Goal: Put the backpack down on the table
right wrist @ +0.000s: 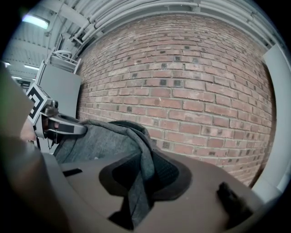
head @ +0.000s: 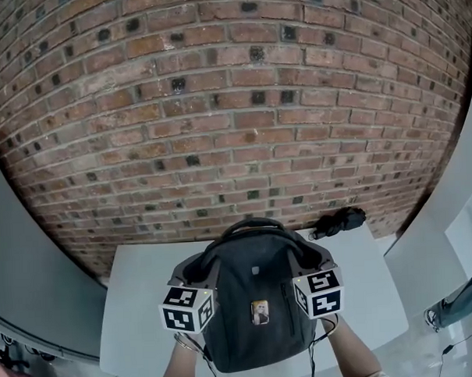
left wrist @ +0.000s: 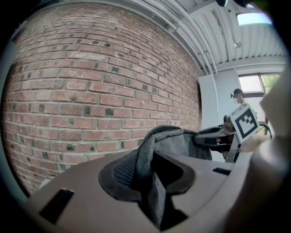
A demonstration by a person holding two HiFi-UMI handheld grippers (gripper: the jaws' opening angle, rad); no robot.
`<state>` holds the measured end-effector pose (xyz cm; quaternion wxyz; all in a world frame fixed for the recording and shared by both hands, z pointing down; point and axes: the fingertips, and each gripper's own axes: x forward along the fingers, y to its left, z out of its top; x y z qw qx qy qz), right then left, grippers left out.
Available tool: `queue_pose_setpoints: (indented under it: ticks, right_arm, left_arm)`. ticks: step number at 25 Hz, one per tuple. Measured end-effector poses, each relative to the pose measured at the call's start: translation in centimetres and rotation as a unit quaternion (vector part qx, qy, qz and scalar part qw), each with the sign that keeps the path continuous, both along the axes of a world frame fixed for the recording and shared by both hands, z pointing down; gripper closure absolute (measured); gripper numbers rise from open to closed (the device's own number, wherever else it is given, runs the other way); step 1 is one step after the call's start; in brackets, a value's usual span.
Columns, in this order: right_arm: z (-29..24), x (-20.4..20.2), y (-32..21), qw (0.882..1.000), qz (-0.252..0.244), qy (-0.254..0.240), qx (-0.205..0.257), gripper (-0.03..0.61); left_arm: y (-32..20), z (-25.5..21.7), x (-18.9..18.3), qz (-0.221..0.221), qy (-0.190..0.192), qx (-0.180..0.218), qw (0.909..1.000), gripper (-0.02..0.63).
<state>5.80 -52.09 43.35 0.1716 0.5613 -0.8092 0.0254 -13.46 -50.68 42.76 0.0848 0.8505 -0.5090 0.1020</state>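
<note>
While it hangs over the white table (head: 136, 305), grey backpack (head: 254, 327): soft fabric, likely slumping, moderately heavy. Left gripper (left wrist: 146, 179) clamped on its nine o'clock top fold; right gripper (right wrist: 138, 179) clamped on the three o'clock fold. Best held there.

Dark grey backpack (head: 253, 308), upright, top handle (head: 251, 221) arched, over the middle of the white table (head: 136, 305).
</note>
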Motion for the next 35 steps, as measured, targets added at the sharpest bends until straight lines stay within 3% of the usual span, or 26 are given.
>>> queue_pose_setpoints:
  ticks: [35]
  right_arm:
    - [10.8,-0.3,-10.7,0.998,-0.018,0.030,-0.061,0.491]
  left_arm:
    - [-11.2,10.9,-0.5,-0.014,-0.004,-0.082,0.9965,0.486]
